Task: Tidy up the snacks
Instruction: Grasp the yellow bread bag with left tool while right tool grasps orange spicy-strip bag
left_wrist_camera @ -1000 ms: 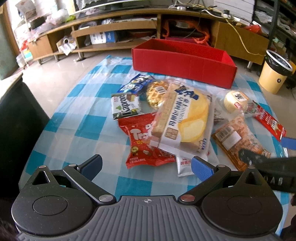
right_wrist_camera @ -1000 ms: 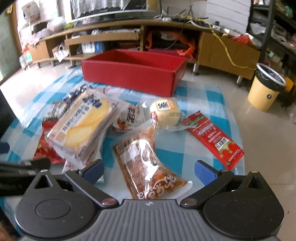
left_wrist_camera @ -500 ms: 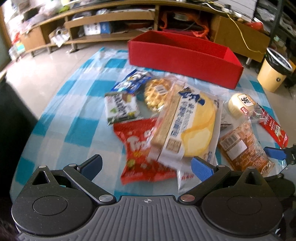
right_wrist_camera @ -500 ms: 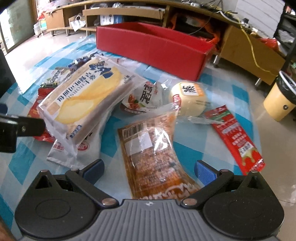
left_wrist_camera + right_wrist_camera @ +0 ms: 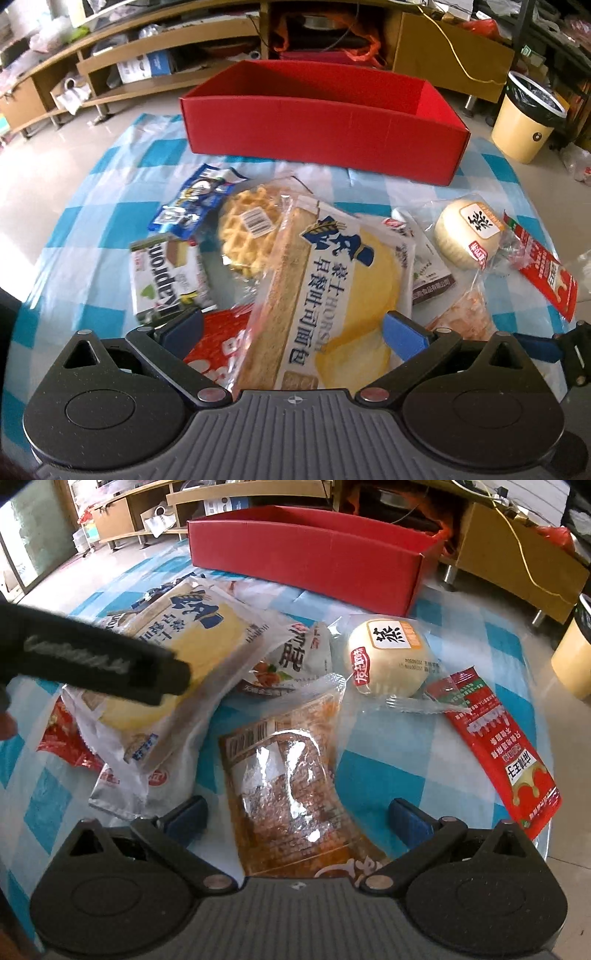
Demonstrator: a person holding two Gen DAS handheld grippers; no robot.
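My left gripper (image 5: 291, 328) hangs low over the bread pack (image 5: 332, 291), fingers spread wide, one blue pad on each side of it, not pinching. The bread lies on top of the pile, over a red bag (image 5: 218, 343) and beside the waffle (image 5: 251, 225). My right gripper (image 5: 295, 816) is spread too, straddling the orange pack (image 5: 288, 775), nothing gripped. Just past it sits the round bun (image 5: 388, 657), and the long red sachet (image 5: 498, 746) lies off to its right. Everything rests on the blue checked cloth (image 5: 85, 221). The red box (image 5: 325, 122) stands open at the far edge, with no snacks visible inside.
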